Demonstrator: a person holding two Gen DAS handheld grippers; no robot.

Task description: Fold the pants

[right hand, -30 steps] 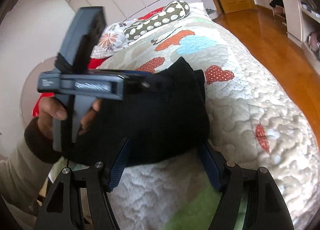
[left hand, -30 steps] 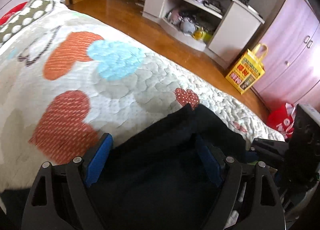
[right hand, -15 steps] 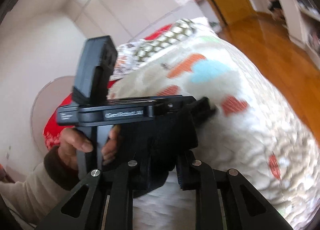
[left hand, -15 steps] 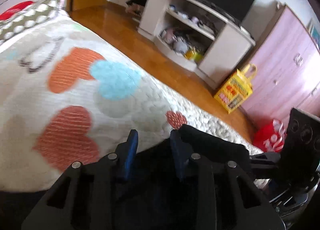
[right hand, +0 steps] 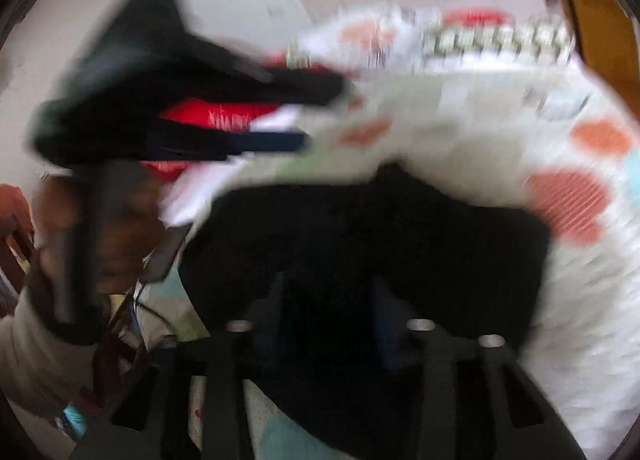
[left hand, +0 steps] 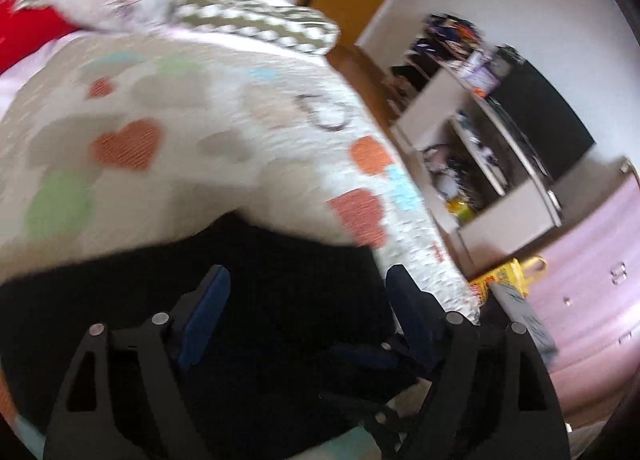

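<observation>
The black pants lie on the heart-print quilt at its near edge. The left gripper has just opened wide above them, gripping nothing. The right gripper has also been opening; blur hides whether cloth remains pinched. Snagged fabric could drag the fold open, or off the quilt's edge.

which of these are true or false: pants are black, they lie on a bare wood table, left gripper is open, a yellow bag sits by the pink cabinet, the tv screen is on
1. The pants are black. True.
2. They lie on a bare wood table. False: they lie on a heart-print quilt on a bed.
3. The left gripper is open. True: its jaws have just been opening, its blue pads stand apart and press on nothing.
4. A yellow bag sits by the pink cabinet. True.
5. The TV screen is on. False: it is dark.
</observation>
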